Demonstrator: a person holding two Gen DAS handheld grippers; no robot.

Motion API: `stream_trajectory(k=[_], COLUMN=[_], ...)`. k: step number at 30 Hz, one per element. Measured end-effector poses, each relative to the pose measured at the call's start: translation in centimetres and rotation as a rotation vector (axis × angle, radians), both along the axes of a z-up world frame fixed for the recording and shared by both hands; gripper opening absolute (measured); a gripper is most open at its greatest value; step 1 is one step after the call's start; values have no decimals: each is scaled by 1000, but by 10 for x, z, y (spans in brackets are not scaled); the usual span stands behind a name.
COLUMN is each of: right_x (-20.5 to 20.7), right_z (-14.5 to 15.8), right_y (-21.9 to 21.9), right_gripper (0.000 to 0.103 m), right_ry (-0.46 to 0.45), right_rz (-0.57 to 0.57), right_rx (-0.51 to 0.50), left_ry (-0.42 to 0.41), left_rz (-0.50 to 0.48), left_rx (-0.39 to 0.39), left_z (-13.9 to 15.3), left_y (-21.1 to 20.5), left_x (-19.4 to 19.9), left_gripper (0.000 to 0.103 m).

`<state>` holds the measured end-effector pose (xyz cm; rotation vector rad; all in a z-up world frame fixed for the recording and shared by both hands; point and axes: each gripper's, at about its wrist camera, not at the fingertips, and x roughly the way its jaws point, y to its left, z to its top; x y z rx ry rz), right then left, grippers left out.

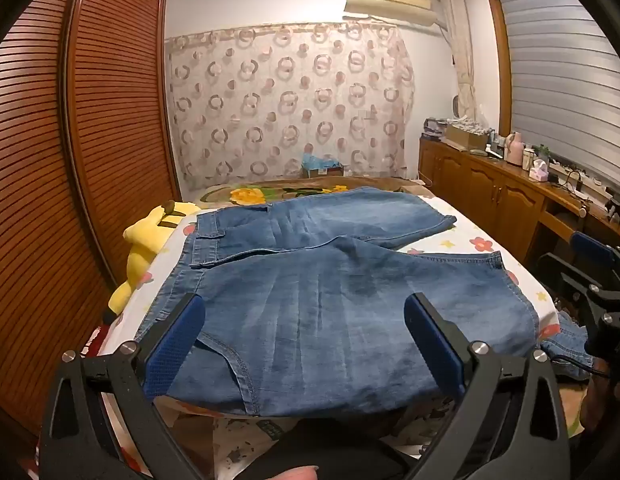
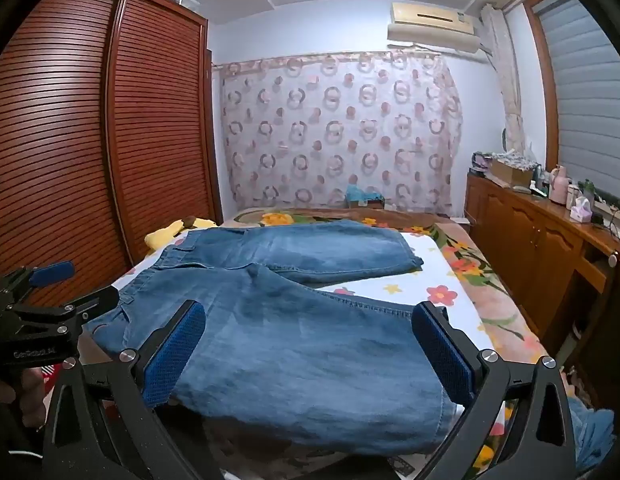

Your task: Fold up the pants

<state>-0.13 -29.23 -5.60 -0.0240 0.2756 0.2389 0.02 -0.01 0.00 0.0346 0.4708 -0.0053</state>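
Observation:
Blue denim pants [image 1: 318, 280] lie spread flat on the bed, waistband at the left, both legs running to the right; they also show in the right wrist view [image 2: 294, 320]. My left gripper [image 1: 304, 312] is open with its blue pads just above the near leg's front edge, holding nothing. My right gripper [image 2: 308, 320] is open over the near leg's hem end, holding nothing. The right gripper shows at the right edge of the left wrist view [image 1: 590, 280], and the left gripper at the left edge of the right wrist view [image 2: 50, 292].
The bed has a white flowered sheet [image 1: 470, 240]. A yellow plush toy [image 1: 146, 240] lies at its left edge beside a louvred wooden wardrobe [image 1: 90, 140]. A wooden sideboard [image 1: 490, 184] with bottles runs along the right. More denim [image 1: 566, 340] hangs off the bed's right corner.

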Motion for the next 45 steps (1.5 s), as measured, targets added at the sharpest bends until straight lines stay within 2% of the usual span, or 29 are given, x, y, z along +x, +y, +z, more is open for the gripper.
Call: stream_trajectory(k=[13, 43, 45], right_x=[-2, -3, -3], right_z=[0, 1, 1], right_y=[-2, -4, -4], right_gripper=[103, 103, 103], right_ry=[-3, -3, -3], right_rz=[-20, -27, -26], right_rx=[32, 33, 33], left_ry=[-3, -13, -14], left_rz=[0, -1, -1], left_rx=[-4, -5, -5], left_z=[0, 0, 9], left_y=[0, 0, 5], left_x=[0, 0, 2], left_gripper=[100, 100, 100])
